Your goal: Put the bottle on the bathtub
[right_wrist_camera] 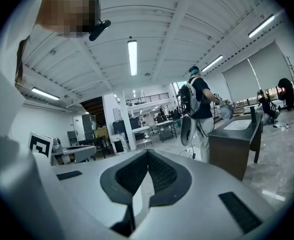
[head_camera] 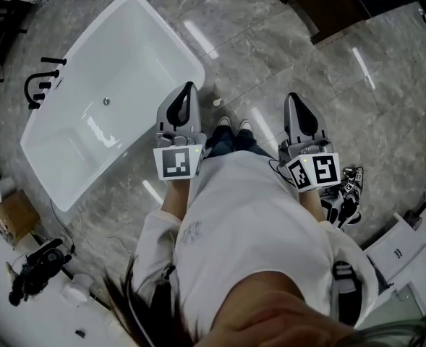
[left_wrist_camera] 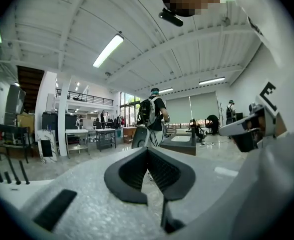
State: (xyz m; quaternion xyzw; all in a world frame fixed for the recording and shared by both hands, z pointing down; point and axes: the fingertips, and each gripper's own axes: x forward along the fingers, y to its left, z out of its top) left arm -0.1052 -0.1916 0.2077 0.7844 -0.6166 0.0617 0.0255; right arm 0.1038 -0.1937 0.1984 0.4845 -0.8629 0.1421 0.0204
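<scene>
The white, empty bathtub [head_camera: 171, 40] lies left of the fingertips of the left gripper [head_camera: 189, 87]. What seems a small white bottle [head_camera: 216, 102] sits on the floor just right of them.

No readable text, brand or number anywhere. Only black-and-white square markers on the left cube [head_camera: 178, 162] and right cube [head_camera: 314, 170]: code patterns, not letters.

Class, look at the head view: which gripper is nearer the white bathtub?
Left. The left gripper is just beside a corner of the bathtub; the right gripper is farther away, across the person's legs.
</scene>
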